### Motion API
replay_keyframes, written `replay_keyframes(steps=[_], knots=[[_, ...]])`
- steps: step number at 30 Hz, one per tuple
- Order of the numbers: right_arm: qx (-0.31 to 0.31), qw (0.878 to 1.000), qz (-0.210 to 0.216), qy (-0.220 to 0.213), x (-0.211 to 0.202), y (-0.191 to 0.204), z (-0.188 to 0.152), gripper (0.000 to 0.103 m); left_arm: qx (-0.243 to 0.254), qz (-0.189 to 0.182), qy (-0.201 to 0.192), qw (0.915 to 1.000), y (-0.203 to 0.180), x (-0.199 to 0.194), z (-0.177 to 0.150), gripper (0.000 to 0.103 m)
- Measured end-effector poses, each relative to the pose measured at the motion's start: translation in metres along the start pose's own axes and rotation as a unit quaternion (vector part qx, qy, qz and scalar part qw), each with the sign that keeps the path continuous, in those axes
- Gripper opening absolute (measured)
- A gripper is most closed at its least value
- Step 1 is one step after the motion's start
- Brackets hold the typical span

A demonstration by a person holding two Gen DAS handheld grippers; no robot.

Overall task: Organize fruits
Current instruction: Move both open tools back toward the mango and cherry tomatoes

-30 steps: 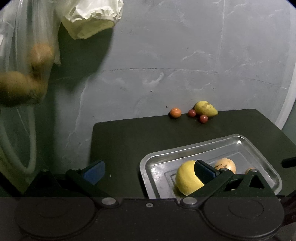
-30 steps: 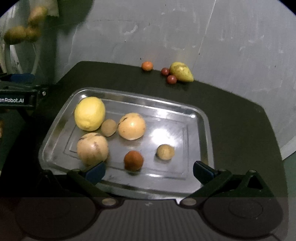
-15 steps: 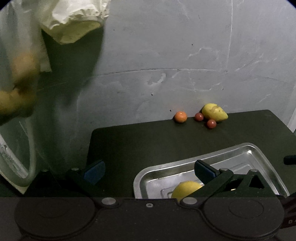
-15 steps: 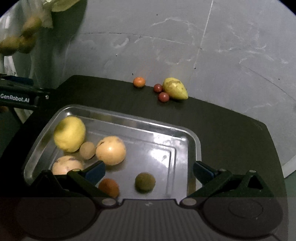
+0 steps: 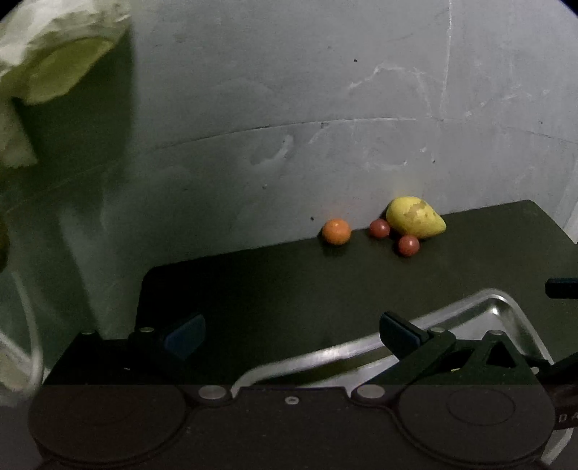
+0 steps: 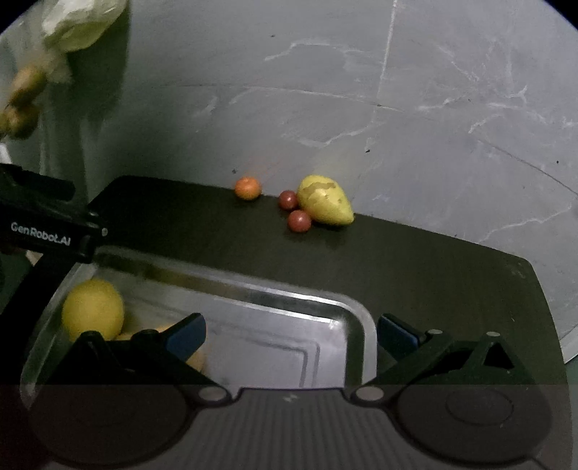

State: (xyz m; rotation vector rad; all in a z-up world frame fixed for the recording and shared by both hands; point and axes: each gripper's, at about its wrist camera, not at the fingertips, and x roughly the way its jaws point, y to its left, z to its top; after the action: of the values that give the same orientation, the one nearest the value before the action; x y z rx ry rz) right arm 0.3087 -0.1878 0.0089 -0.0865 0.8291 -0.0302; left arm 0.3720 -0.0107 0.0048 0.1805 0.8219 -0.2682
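Observation:
A metal tray (image 6: 356, 311) lies on the dark table and holds a yellow lemon (image 6: 92, 312), with other fruit hidden behind my fingers. At the table's far edge rest a yellow pear (image 6: 323, 204), two small red fruits (image 6: 299, 220) and a small orange fruit (image 6: 247, 188). The same group shows in the left wrist view: pear (image 5: 415, 217), orange fruit (image 5: 336, 231). My right gripper (image 6: 290, 332) is open above the tray's far right corner. Over the tray's (image 5: 505, 307) far rim, my left gripper (image 5: 289, 330) stands open and empty.
A grey marbled wall stands right behind the table. At the upper left hang a pale bag (image 6: 79, 25) and a clear bag of brownish fruit (image 6: 21, 97). The left gripper's body (image 6: 43, 224) shows at the left of the right wrist view.
Both views have lifted and pulled back from the tray: most tray fruit has slid out of sight, and the fruit group at the far edge appears larger and nearer.

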Motion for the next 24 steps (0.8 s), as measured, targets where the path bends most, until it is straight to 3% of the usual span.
replay_keyframes(steps=[14, 24], knots=[[0.051, 0.999, 0.004, 0.011, 0.048, -0.015, 0.027, 0.103, 0.015, -0.003, 0.035, 0.9992, -0.015, 0.077, 0.042, 0.102], [0.057, 0.998, 0.004, 0.012, 0.079, -0.019, 0.043, 0.103, -0.017, -0.027, 0.047, 0.9984, -0.018, 0.114, 0.058, 0.102]])
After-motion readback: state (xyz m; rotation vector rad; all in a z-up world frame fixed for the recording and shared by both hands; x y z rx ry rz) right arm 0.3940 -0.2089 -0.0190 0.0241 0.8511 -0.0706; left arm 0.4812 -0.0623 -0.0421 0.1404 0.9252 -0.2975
